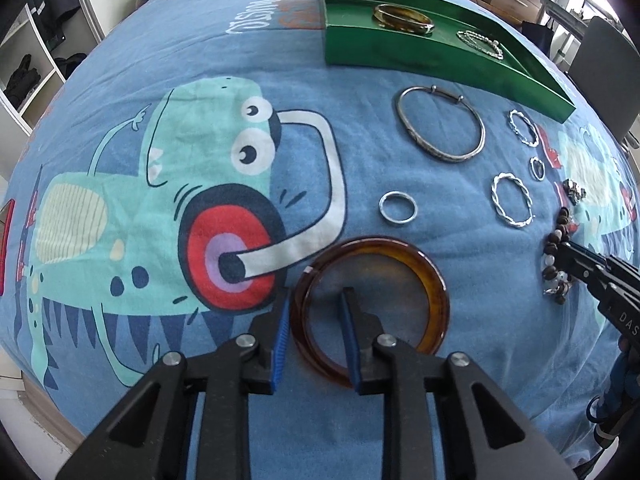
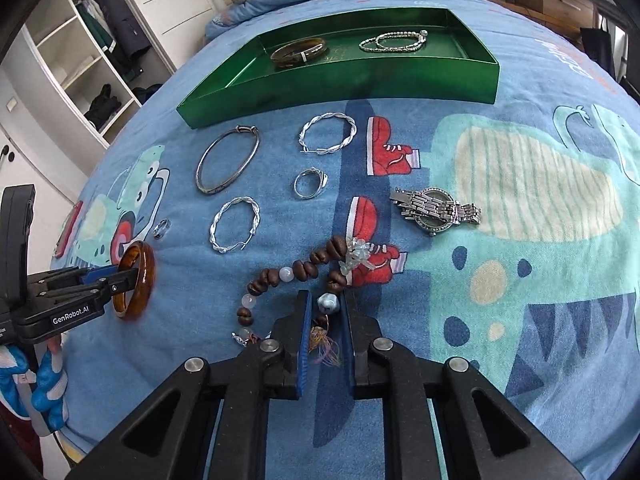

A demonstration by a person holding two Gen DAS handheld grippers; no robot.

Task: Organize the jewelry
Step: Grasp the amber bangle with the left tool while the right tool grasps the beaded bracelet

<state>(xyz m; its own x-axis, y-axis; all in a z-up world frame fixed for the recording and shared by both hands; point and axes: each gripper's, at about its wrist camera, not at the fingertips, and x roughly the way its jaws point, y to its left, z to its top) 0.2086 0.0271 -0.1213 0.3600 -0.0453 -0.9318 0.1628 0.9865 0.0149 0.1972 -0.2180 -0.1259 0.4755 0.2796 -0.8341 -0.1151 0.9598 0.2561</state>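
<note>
An amber bangle (image 1: 434, 280) lies flat on the blue bedspread. My left gripper (image 1: 316, 294) stands over its near-left rim, one pad outside the ring and one inside; a small gap shows beside the inner pad, so it is open. My right gripper (image 2: 326, 300) is shut on the big pale bead and tassel of a brown bead bracelet (image 2: 304, 270). The green tray (image 2: 400, 76) at the back holds a second amber bangle (image 2: 298, 52) and a silver chain bracelet (image 2: 394, 41). In the right wrist view the left gripper (image 2: 120, 276) shows at the bangle (image 2: 140, 276).
Between the grippers and the tray lie a plain silver bangle (image 2: 228, 160), two twisted silver hoops (image 2: 328, 134) (image 2: 235, 224), two small rings (image 2: 310, 184) (image 2: 162, 228) and a metal watch (image 2: 436, 210). An open wardrobe stands at the left.
</note>
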